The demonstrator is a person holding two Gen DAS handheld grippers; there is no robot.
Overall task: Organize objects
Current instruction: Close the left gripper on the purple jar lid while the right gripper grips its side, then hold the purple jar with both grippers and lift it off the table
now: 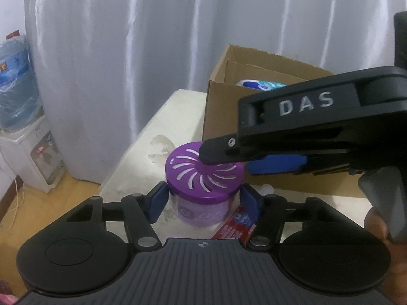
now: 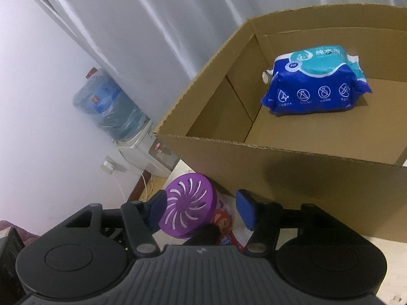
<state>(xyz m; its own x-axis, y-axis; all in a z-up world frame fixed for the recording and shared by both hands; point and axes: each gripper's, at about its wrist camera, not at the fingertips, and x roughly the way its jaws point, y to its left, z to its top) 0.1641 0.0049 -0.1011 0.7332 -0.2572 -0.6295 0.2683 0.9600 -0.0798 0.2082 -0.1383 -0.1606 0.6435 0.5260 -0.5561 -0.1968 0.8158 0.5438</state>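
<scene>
A purple air-freshener jar [image 1: 203,178] with a slotted lid stands on the white table [image 1: 162,132]. My left gripper [image 1: 203,200] has its blue pads against the jar's two sides, just under the lid. My right gripper [image 2: 201,208] is open and hovers above the jar [image 2: 188,206], empty; its body crosses the left wrist view [image 1: 305,122]. An open cardboard box [image 2: 279,162] stands just behind, with a blue wet-wipes pack [image 2: 315,81] inside it. A red packet [image 1: 234,226] lies on the table beside the jar.
White curtains [image 1: 152,38] hang behind the table. A water dispenser [image 1: 25,132] with a blue bottle stands on the floor at the left. The table's left edge drops to a wooden floor [image 1: 51,203].
</scene>
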